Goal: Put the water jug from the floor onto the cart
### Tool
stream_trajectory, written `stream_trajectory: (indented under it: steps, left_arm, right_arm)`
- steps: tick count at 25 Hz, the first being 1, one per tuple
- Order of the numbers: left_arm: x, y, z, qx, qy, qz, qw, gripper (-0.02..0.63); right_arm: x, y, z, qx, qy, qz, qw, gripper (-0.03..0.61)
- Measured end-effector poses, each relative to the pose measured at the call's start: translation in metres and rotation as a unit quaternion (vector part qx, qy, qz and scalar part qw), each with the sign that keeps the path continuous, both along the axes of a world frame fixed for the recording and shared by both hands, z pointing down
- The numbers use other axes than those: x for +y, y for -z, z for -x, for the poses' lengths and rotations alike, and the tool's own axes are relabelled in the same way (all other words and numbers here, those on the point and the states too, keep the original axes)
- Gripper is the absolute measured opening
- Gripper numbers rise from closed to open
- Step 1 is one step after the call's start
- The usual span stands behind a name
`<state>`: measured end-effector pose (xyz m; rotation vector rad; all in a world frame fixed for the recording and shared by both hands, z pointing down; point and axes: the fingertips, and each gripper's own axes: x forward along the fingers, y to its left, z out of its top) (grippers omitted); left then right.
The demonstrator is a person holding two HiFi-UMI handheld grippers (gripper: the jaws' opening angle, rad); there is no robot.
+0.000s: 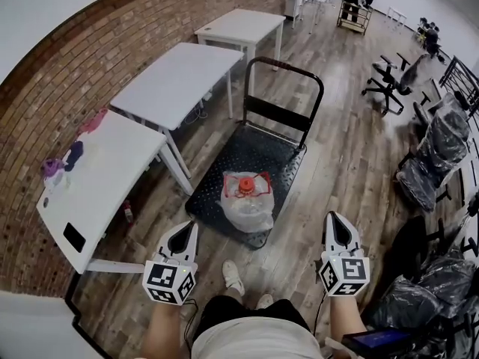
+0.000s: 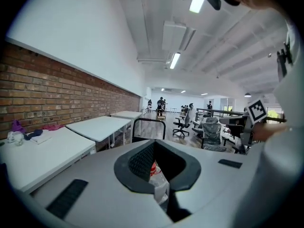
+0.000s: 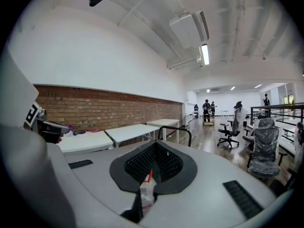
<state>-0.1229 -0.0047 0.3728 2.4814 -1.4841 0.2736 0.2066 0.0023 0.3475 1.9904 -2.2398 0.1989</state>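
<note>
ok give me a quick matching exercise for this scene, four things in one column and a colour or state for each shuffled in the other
Things
1. water jug
2. jug cap
3. cart handle
4. nearest table

Colour or state
a. black
b. white
c. red-orange
d. wrapped in a clear plastic bag, standing on the cart deck

Pairs: 1-d, 2-c, 3-a, 4-b
</note>
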Motion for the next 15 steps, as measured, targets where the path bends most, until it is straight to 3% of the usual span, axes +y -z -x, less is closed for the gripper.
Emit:
stream_trajectory:
  steps: [8,15]
  left_arm:
    - [0.059,0.019,-0.019,-0.001,0.006,-0.014,0.9999,0.000]
    - [0.070,0.034,-0.023,0.001,-0.001,-0.025,0.9997,0.000]
  right_arm:
    - [0.056,0.008,-0.015,-0.012,0.012,-0.009,1.000,0.003]
    - [0.075,0.019,-0.012,-0.002,0.019,-0.011,1.000,0.003]
